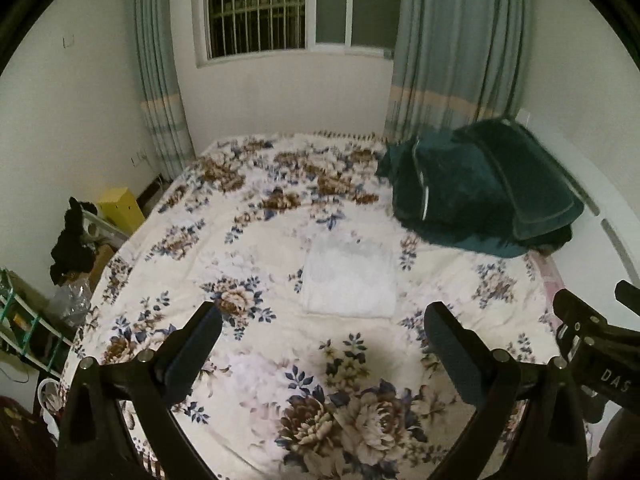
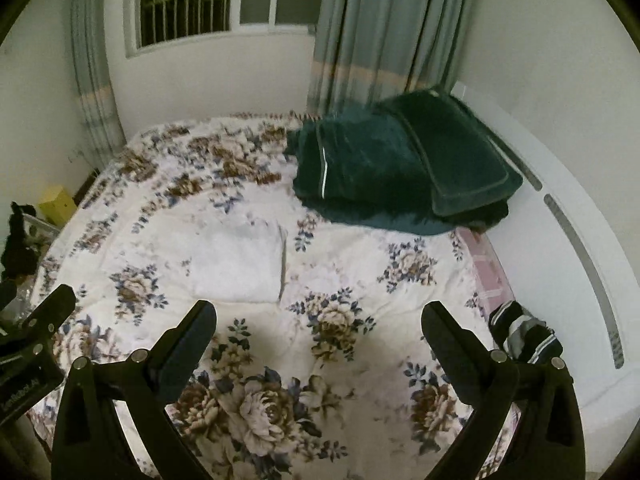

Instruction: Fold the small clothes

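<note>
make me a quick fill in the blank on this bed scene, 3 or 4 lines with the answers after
1. The folded garment on the floral quilt is ____ in colour.
2. The left gripper and right gripper both have their jaws ____.
3. The dark green bedding lies near the ____ side of the bed.
4. A striped garment lies crumpled beside the ____ gripper.

Answers: white; open; right; right

A wide stretch of floral-print quilt (image 1: 256,264) lies bare between the two spread black grippers and a folded white cloth (image 1: 349,280) at mid-bed, leaving an open lane to it from the near edge. Dark green plush pillows and blanket (image 2: 404,168) are heaped at the far right corner, and a striped dark garment (image 2: 520,332) sits bunched at the right edge.
</note>
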Tool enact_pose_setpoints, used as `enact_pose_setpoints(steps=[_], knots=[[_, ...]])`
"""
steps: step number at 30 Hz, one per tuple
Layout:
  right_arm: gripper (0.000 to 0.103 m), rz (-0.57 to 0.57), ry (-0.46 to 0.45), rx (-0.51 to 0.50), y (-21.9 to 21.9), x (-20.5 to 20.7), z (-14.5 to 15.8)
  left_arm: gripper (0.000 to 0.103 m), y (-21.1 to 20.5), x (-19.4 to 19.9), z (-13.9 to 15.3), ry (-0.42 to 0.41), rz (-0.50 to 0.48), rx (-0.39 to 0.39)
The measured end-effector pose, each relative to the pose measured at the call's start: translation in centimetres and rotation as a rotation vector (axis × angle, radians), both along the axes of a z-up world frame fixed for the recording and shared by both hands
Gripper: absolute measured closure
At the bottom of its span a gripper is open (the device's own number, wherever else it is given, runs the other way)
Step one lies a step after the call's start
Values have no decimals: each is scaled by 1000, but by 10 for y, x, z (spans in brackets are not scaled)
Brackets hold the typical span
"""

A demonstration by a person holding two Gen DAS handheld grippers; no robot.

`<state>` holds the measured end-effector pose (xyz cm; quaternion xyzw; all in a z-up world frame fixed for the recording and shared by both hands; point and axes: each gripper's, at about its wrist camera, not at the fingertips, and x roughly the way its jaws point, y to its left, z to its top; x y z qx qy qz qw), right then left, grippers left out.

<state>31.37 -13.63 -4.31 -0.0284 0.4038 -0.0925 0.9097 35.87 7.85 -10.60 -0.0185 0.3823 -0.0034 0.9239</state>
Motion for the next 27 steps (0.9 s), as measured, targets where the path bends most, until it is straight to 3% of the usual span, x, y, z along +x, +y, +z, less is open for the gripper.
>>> enact_pose_setpoints(steps=[7,17,27], knots=[[0,20,-62,11,-5,-57,53,0,-7,-41,39,-43,-9,0],[0,39,-86,37,-17,-95,107,0,-9,-64,79,-39,6,2],[0,76,-84,40,-16,-99,127,0,-13,-71,90,-50,25,12]])
